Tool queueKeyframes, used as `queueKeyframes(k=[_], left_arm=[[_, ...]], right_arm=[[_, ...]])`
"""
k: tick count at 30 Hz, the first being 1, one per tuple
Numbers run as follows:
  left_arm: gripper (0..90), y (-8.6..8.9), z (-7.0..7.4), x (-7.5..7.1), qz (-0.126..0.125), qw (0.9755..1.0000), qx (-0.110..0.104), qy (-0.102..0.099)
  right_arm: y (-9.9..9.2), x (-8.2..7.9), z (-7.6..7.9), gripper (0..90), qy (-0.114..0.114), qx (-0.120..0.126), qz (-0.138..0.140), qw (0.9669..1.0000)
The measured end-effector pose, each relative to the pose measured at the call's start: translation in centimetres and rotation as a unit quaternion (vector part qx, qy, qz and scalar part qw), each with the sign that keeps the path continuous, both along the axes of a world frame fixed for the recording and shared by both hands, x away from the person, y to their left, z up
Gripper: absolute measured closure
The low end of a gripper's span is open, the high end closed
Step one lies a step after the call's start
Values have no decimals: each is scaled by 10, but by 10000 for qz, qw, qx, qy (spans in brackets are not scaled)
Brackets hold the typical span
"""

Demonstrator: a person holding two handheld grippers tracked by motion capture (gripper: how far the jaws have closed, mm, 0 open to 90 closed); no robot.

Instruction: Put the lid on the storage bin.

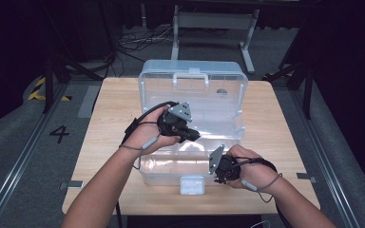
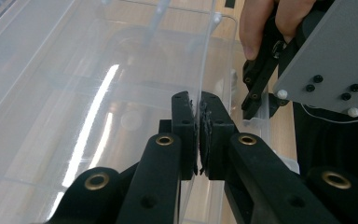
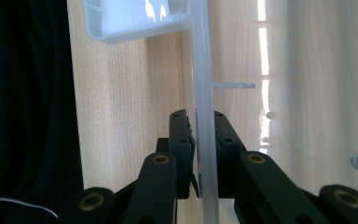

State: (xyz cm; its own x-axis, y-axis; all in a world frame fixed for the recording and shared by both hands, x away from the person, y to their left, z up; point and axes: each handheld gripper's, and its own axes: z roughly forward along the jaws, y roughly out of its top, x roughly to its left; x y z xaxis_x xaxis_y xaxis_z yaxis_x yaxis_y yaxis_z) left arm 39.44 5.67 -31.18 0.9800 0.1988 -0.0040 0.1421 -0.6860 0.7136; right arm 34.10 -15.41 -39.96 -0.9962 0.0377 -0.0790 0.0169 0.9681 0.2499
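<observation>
Both tongs are clamped on thin plastic of the clear storage box, which sits open in the middle of the wooden table, lid standing up at its far side. Your left gripper has its jaws pinched tight on a thin clear wall inside the box; from the high view that looks like an inner tray or divider edge, can't tell which. Your right gripper is closed on the box's front rim, just right of the white latch as you face it. In the left gripper view your right hand and its gripper sit just beyond the same box corner, so the two tools are near each other. Risks, my read: the plastic is smooth and thin, so either pinch could slide off if you pull at an angle. Lifting one side faster than the other would twist the wall and could pop a grip loose or tip the box. Pulling the front rim toward you could drag the whole box toward the near table edge. Watch the cables snagging on the lid handle.
</observation>
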Motion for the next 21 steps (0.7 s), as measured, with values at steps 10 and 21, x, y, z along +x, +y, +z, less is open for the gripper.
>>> queueKeyframes(k=[10,21], left_arm=[[857,-1,-2,-5,-22,10000,58,44],[865,-3,-5,-10,-171,9997,175,74]], right_arm=[[-1,-3,0,811,-108,65,-61,9999],[-1,-4,0,811,-190,56,-78,9998]])
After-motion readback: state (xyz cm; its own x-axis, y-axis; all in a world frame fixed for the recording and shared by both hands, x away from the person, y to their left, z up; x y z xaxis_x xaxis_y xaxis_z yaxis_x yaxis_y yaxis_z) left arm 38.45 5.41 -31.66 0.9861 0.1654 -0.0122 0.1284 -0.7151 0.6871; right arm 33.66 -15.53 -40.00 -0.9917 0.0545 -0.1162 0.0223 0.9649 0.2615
